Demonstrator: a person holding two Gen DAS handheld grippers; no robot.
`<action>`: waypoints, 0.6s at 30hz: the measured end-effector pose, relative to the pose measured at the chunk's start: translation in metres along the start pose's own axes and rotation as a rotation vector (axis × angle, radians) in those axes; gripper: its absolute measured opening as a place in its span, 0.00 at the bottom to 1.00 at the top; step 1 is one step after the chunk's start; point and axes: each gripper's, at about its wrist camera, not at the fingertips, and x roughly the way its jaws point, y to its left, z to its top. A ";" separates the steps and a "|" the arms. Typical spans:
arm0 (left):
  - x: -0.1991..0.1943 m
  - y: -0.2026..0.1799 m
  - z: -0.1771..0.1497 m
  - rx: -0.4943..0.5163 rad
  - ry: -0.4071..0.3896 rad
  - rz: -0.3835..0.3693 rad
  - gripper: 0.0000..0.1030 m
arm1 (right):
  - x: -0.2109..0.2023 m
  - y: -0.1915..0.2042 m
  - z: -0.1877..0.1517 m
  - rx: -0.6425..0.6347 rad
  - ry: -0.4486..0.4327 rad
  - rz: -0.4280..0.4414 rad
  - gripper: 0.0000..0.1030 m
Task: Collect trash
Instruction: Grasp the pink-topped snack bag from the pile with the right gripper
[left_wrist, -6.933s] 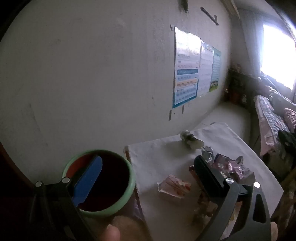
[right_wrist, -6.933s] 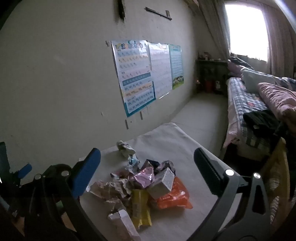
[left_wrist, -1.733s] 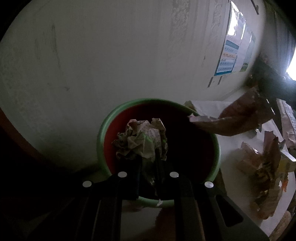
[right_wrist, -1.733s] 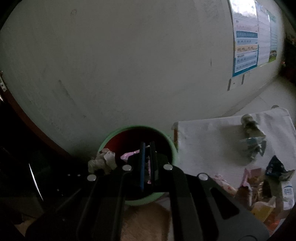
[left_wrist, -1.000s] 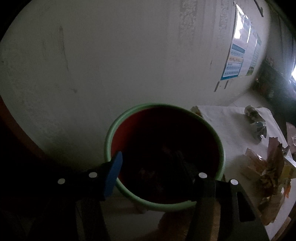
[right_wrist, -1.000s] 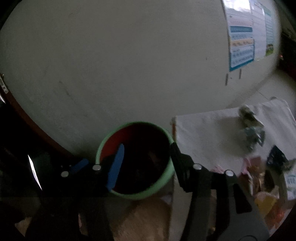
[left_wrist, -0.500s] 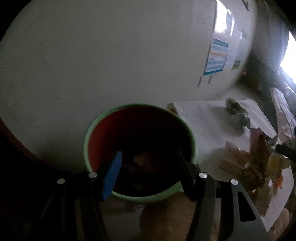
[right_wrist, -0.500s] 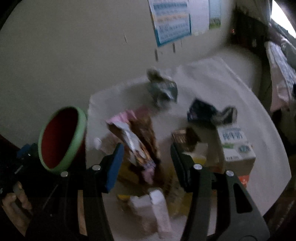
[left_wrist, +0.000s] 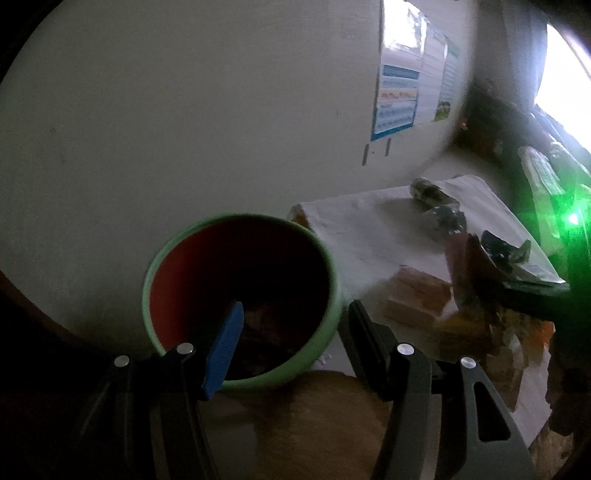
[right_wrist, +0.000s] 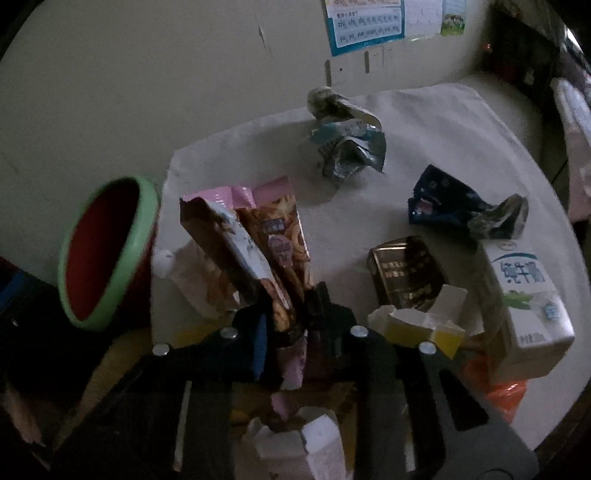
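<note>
A bin with a green rim and red inside (left_wrist: 236, 291) stands left of the white-covered table (left_wrist: 369, 236); it also shows in the right wrist view (right_wrist: 107, 251). My left gripper (left_wrist: 291, 325) is open and empty over the bin's near rim. My right gripper (right_wrist: 288, 317) is shut on a pink and brown snack wrapper (right_wrist: 273, 236) standing up from the trash pile. Around it lie a crumpled silver-blue wrapper (right_wrist: 347, 144), a dark blue wrapper (right_wrist: 447, 203), a brown box (right_wrist: 406, 273) and a milk carton (right_wrist: 528, 310).
The wall (left_wrist: 184, 110) runs close behind the bin and table, with posters (left_wrist: 399, 99) on it. A white carton (right_wrist: 306, 446) lies by the table's near edge. Trash lies dark in the bin's bottom (left_wrist: 266, 325). A bed stands at far right (right_wrist: 576, 122).
Both grippers opened and dropped their trash into the bin. The right gripper then swung to the table pile and shut on the pink snack wrapper. The left gripper drew back a little.
</note>
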 end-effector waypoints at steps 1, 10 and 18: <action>0.000 -0.005 0.001 0.013 0.001 -0.008 0.54 | -0.007 -0.001 0.000 0.005 -0.022 0.013 0.17; 0.031 -0.054 0.014 0.054 0.070 -0.102 0.59 | -0.098 -0.022 -0.021 0.067 -0.259 0.059 0.16; 0.056 -0.109 0.021 0.175 0.122 -0.149 0.61 | -0.129 -0.049 -0.051 0.111 -0.298 0.026 0.16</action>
